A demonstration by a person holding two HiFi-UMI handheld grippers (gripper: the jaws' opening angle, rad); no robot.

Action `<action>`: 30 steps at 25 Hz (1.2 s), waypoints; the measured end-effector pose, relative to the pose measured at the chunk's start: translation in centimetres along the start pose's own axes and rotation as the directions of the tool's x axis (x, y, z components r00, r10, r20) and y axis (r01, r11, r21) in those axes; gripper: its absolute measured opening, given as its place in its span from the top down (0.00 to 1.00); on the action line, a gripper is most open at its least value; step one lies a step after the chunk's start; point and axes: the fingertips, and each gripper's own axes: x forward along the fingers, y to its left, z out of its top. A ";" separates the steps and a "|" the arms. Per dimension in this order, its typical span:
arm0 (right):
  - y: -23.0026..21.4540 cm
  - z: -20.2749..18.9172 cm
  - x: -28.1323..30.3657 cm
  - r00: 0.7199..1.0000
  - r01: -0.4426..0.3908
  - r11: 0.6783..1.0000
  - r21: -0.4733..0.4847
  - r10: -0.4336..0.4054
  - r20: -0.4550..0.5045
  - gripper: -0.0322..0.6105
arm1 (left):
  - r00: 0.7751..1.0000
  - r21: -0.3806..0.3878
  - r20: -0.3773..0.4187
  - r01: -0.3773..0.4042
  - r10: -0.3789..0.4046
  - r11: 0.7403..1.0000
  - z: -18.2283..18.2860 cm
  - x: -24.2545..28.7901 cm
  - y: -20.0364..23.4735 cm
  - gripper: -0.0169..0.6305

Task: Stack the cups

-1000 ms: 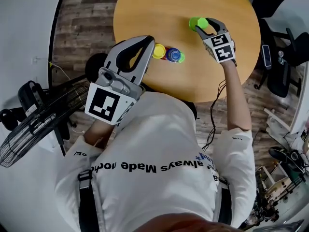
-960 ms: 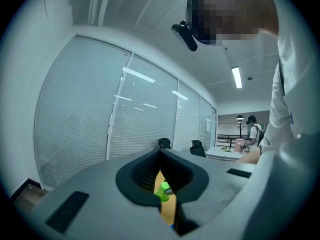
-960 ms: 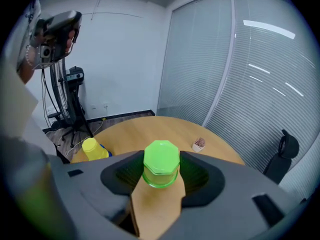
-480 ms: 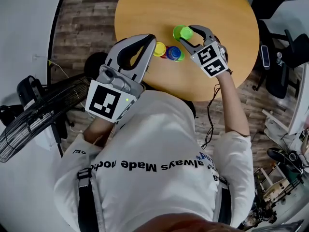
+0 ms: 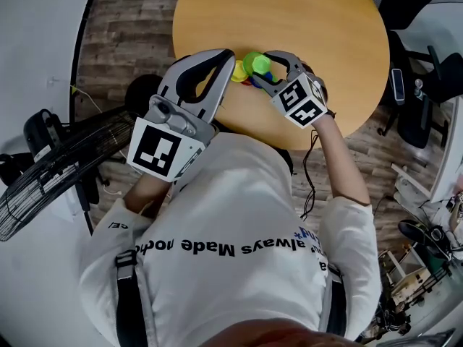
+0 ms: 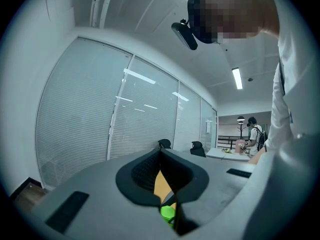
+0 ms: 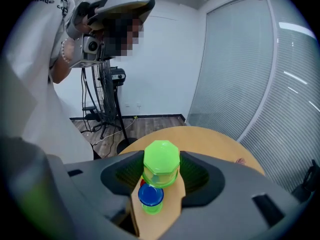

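1. Round wooden desk (image 5: 311, 20) stands on plank flooring; glass partitions with blinds enclose the room.
2. Right gripper (image 5: 260, 65): jaws closed on the side walls of an inverted green cup (image 7: 161, 163), which hangs clear of the desk.
3. Target: a blue cup (image 7: 150, 195) lies directly below the held cup and sits on a second green cup (image 7: 151, 208). A yellow cup (image 5: 238, 71) stands just beside this stack, on the side nearer the left gripper (image 6: 166, 200).
4. Hazard, misalignment: the held cup appears slightly off the blue cup's centre. Releasing there would probably catch one rim edge and tip the cup off.
5. Hazard, contact: lowering with a sideways drift could push the stack or the yellow cup.
6. Pose: the right forearm reaches over the desk edge, gripper angled downward. The left gripper is raised near the chest, jaws together, holding nothing.
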 end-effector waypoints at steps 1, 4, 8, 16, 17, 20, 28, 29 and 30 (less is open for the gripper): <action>0.2 -0.1 0.2 1.000 -0.006 1.000 0.002 0.006 0.000 0.58 | 1.000 -0.001 -0.001 0.000 0.000 1.000 0.0 0.1 0.0 0.94; 1.0 -0.5 0.7 1.000 -0.021 1.000 -0.003 0.021 -0.010 0.58 | 1.000 -0.002 -0.004 -0.001 0.001 1.000 -0.2 0.1 0.2 0.94; 1.6 -1.1 1.1 0.999 -0.032 0.999 0.000 0.032 -0.020 0.58 | 1.000 -0.002 -0.005 -0.002 0.002 1.000 -0.1 0.2 0.3 0.94; 2.3 -1.6 1.7 0.999 -0.041 0.999 0.005 0.041 -0.025 0.58 | 1.000 -0.003 -0.006 -0.003 0.003 1.000 -0.3 0.2 0.3 0.94; 2.3 -1.6 1.7 0.999 -0.041 0.999 0.005 0.041 -0.027 0.58 | 1.000 -0.003 -0.007 -0.003 0.003 1.000 -0.3 0.2 0.3 0.94; 2.4 -1.7 1.7 0.998 -0.045 0.999 0.006 0.045 -0.031 0.58 | 1.000 -0.003 -0.007 -0.004 0.004 1.000 -0.3 0.1 0.3 0.94; 2.4 -0.6 1.0 0.999 -0.041 0.999 0.005 0.041 -0.001 0.56 | 1.000 0.002 -0.004 -0.001 0.001 1.000 -0.1 0.1 0.4 0.94; 2.4 -0.2 0.7 0.999 -0.038 0.999 0.007 0.037 0.010 0.56 | 1.000 0.003 -0.003 -0.001 0.001 1.000 -0.1 0.1 0.4 0.94; 2.4 0.2 0.4 0.999 -0.034 0.999 0.010 0.034 0.024 0.56 | 1.000 0.004 -0.004 0.000 0.000 1.000 -0.1 0.1 0.4 0.94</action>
